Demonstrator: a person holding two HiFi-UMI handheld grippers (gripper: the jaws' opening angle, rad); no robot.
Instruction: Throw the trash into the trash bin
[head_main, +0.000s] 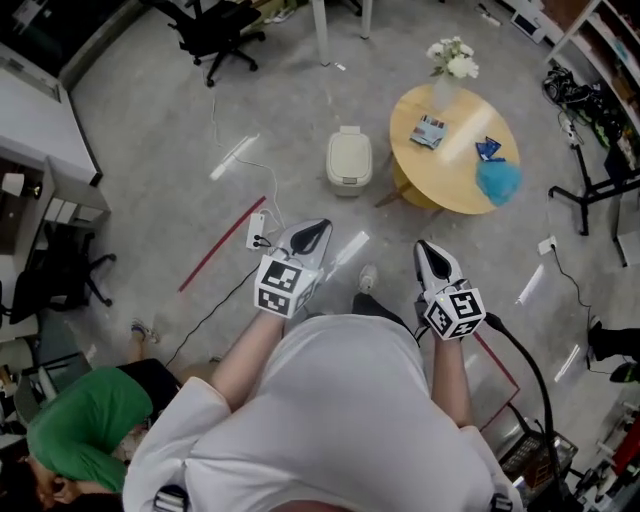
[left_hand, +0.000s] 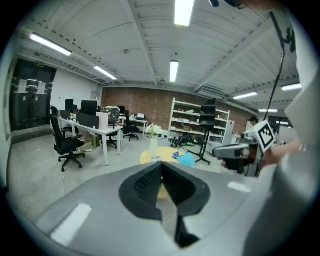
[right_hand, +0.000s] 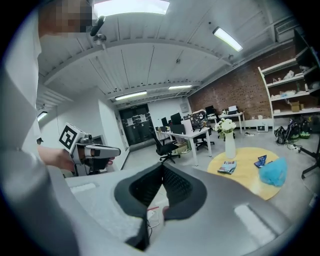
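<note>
No trash seems thrown yet. The left gripper (head_main: 312, 234) is closed on nothing, well short of the round table (head_main: 445, 180). The trash bin (head_main: 349, 160) stands just left of this table, lid down. The right gripper (head_main: 430, 253) is also closed and empty. A packet (head_main: 428, 131), a blue wrapper (head_main: 488, 148) and a blue wad (head_main: 498, 181) lie on the table.

Head view steeply downward; both gripper views near-level along their jaws; round table (head_main: 452, 175) common to all.
</note>
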